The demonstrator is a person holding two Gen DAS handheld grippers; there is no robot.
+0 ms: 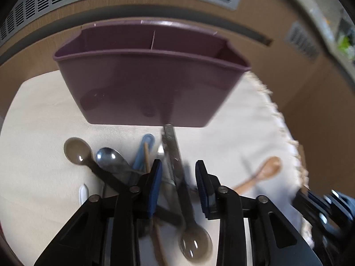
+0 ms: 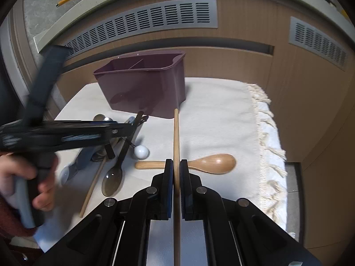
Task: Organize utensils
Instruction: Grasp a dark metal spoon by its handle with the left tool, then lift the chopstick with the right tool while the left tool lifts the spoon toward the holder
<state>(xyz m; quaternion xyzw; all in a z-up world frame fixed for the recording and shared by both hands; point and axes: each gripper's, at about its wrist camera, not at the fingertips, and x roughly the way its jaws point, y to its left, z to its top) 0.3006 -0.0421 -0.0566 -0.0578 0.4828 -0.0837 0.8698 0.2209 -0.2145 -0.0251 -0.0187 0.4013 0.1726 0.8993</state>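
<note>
I've got the cream cloth (image 2: pixel 221 115) covering the table, fringe along its right edge, and the purple caddy (image 2: pixel 146 88) standing upright at the far side with its dividers showing, compartments look empty from here. Loose pile of utensils sits just in front of the caddy's left half: smoky plastic spoons, a steel spoon (image 1: pixel 111 158), a blue handle, a thin stick. Wooden spoon (image 2: pixel 199 163) lies flat and crosswise nearer my right side, bowl pointing right. Right gripper (image 2: pixel 176 173) is clamped tight on a wooden chopstick (image 2: pixel 176 133); its long axis runs straight ahead along the fingers, far tip just short of the caddy's front wall, so my read is the next move is lift, tip upright, drop into a compartment. Caddy is dead ahead of that hand, so right is the one to go. Left gripper (image 1: pixel 178 177) hangs over the pile with jaws about half spread, nothing pinched; a dark flat handle (image 1: pixel 172 146) lies between the pads, pointing toward the caddy, pads not touching it as far as I can tell through the blur.
</note>
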